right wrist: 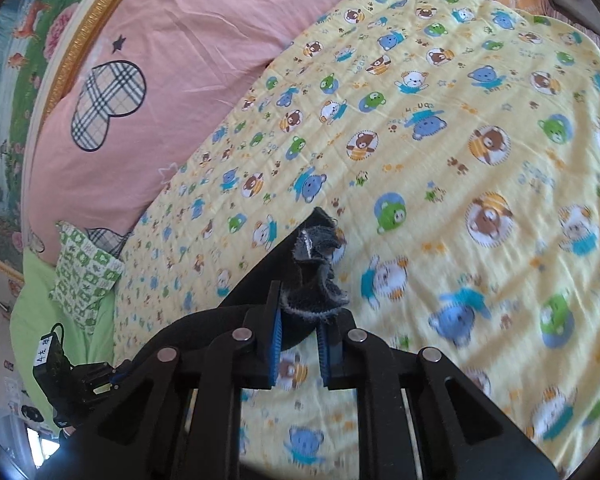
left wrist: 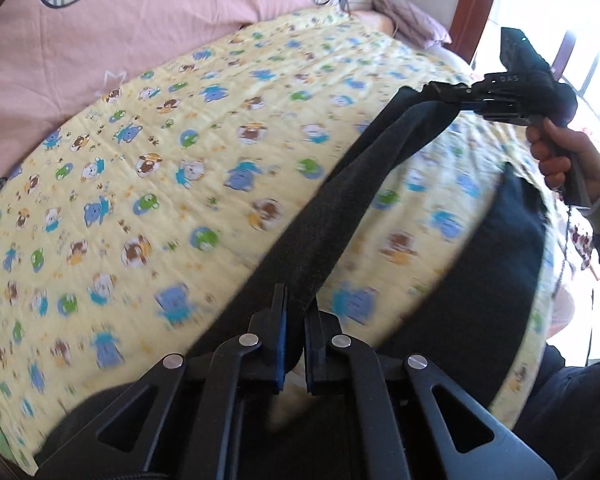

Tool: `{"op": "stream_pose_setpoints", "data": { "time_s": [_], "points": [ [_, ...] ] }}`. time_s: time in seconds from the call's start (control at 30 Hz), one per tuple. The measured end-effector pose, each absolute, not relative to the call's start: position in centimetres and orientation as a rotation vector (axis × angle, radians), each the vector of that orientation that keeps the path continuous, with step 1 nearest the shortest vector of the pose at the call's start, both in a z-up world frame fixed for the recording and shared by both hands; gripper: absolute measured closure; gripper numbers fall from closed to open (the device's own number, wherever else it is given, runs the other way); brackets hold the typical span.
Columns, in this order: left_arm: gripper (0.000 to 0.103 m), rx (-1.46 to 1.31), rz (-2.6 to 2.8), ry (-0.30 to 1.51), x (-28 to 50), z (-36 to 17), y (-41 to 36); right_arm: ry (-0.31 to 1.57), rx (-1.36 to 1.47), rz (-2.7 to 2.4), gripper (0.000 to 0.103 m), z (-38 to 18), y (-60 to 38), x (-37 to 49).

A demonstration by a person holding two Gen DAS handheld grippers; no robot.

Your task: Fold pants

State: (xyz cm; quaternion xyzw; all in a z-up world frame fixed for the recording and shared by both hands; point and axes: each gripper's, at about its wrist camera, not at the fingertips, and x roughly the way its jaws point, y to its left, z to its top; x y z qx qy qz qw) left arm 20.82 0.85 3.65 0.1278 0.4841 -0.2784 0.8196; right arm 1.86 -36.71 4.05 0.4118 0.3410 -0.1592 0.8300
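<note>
Pants (left wrist: pixel 339 208) hang taut, long axis running jaws to jaws; left gripper (left wrist: pixel 296 320) and right gripper (right wrist: pixel 301 320) each clamp one end.

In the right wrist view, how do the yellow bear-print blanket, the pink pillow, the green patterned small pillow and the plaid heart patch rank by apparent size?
1. yellow bear-print blanket
2. pink pillow
3 and 4. green patterned small pillow and plaid heart patch: these look alike in size, so I do not rank them.
</note>
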Motion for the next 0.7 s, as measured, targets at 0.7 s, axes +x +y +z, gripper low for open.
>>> {"op": "stream_pose_setpoints", "data": {
  "time_s": [0.7],
  "points": [
    [0.098, 0.241, -0.621, 0.947, 7.6, 4.9, -0.6, 0.614, 0.908, -0.265, 0.087, 5.8, -31.3, -11.0]
  ]
}}
